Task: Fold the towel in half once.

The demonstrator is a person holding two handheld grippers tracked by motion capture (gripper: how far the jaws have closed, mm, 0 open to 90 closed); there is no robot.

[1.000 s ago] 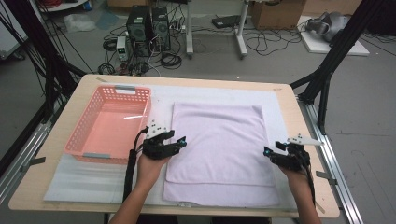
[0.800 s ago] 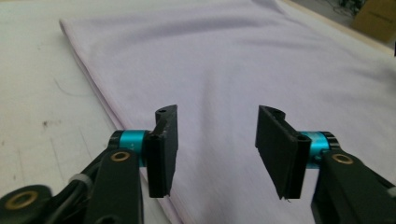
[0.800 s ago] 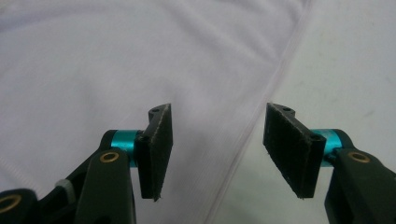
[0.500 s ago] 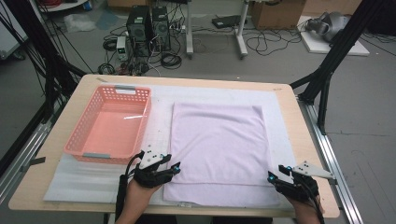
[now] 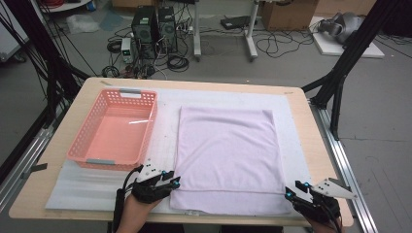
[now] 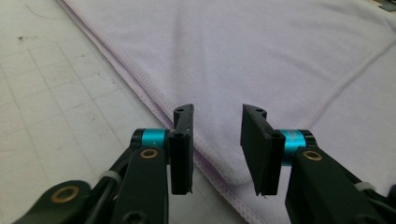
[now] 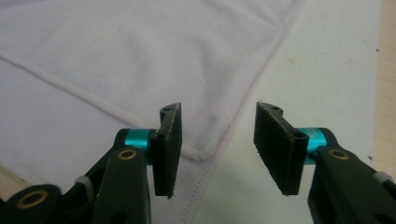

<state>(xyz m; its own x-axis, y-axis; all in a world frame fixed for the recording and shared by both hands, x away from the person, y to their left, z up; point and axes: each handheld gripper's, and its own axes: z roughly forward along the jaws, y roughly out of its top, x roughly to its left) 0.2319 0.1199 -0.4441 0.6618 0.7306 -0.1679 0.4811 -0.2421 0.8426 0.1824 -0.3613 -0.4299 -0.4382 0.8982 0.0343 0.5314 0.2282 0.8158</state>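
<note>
While a second ago both hands worked farther up the table, beside the middle of the lilac towel (image 5: 228,155), they have since drawn back toward the person, and each gripper now sits at one of the towel's near corners. The left gripper (image 5: 171,182) is at the near left corner and the right gripper (image 5: 293,191) at the near right one. The towel itself lies flat and folded on the white mat (image 5: 97,187), just beside the empty pink basket (image 5: 114,127), with a lower layer showing along its near edge. Both pairs of jaws have just been closing, yet neither is clamped. In the left gripper view the hemmed corner (image 6: 224,182) lies below and between the black pads, with a plain gap between them and no cloth pinched. In the right gripper view the jaws stand apart in the same way, and the folded corner (image 7: 203,151) lies beneath the gap, its stitched edge running down between the pads. Judged from this, the person is lining up a two-handed pinch on the near edge, most likely to lift it and fold the towel away from the body. Each gripper probably has to come lower so that one pad slips under the cloth; otherwise the pads could shut on air or catch only the top layer.
</note>
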